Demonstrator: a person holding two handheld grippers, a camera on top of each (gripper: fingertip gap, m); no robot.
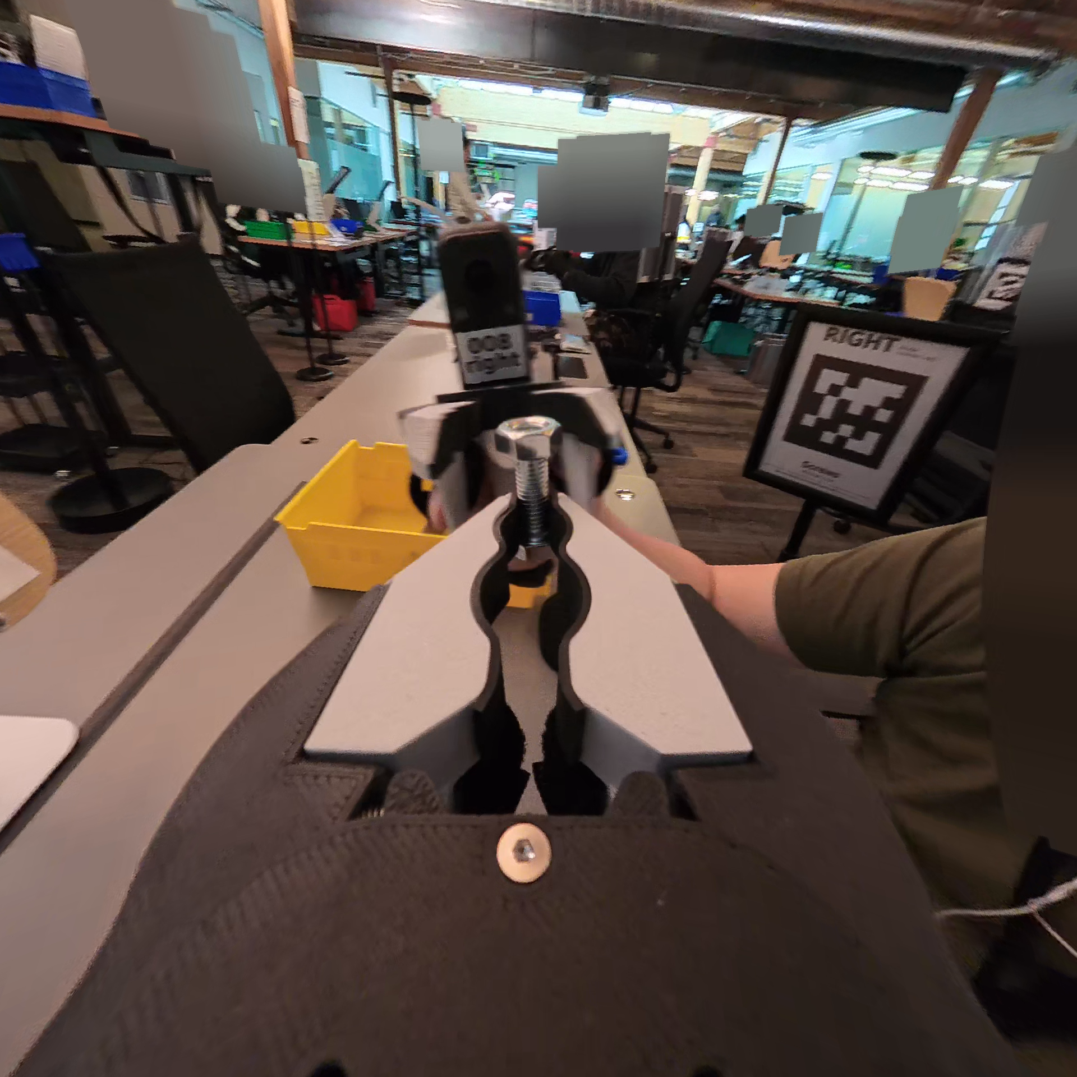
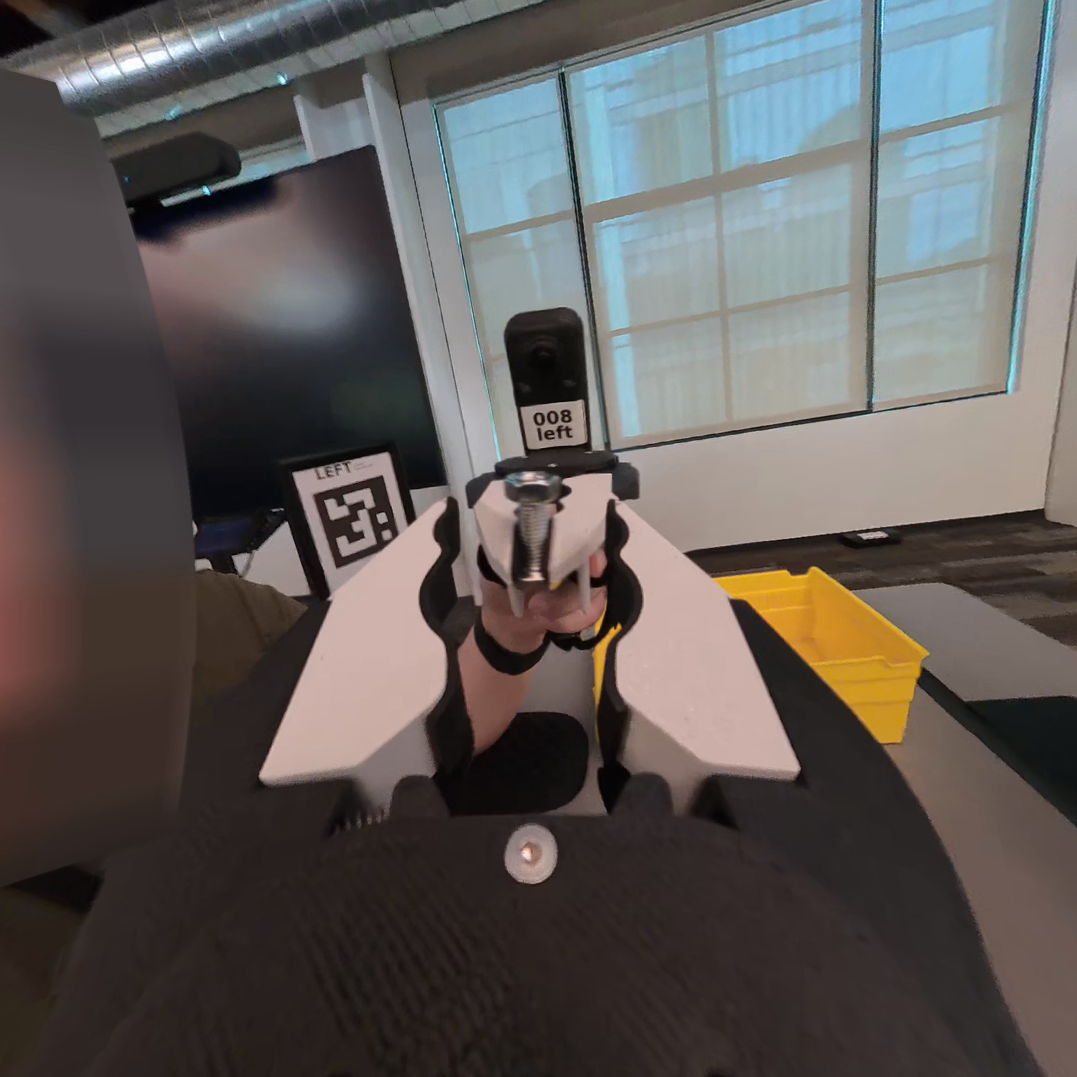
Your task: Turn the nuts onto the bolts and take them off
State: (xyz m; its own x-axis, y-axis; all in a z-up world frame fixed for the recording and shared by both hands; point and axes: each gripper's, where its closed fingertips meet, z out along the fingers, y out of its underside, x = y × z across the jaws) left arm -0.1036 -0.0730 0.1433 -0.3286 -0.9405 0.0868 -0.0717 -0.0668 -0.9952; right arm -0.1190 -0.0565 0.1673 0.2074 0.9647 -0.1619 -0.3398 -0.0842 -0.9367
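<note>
A silver bolt (image 1: 531, 513) stands upright in mid-air with a hex nut (image 1: 527, 437) at its top end. My left gripper (image 1: 531, 516) is shut on the lower part of the bolt's shank, just above its head. My right gripper (image 2: 530, 524) faces it and is open, its white fingers (image 2: 670, 629) set wide on either side of the left gripper (image 2: 533, 542) and the nut (image 2: 533, 486), not touching them. In the left wrist view the right gripper (image 1: 513, 460) sits behind the nut.
An empty yellow bin (image 1: 361, 524) sits on the grey table (image 1: 175, 583), below and beside the grippers; it also shows in the right wrist view (image 2: 845, 641). Framed marker boards stand at each side (image 1: 862, 408) (image 2: 349, 513). A black chair (image 1: 175, 349) is left of the table. Left and right tips are no more than a few centimetres apart.
</note>
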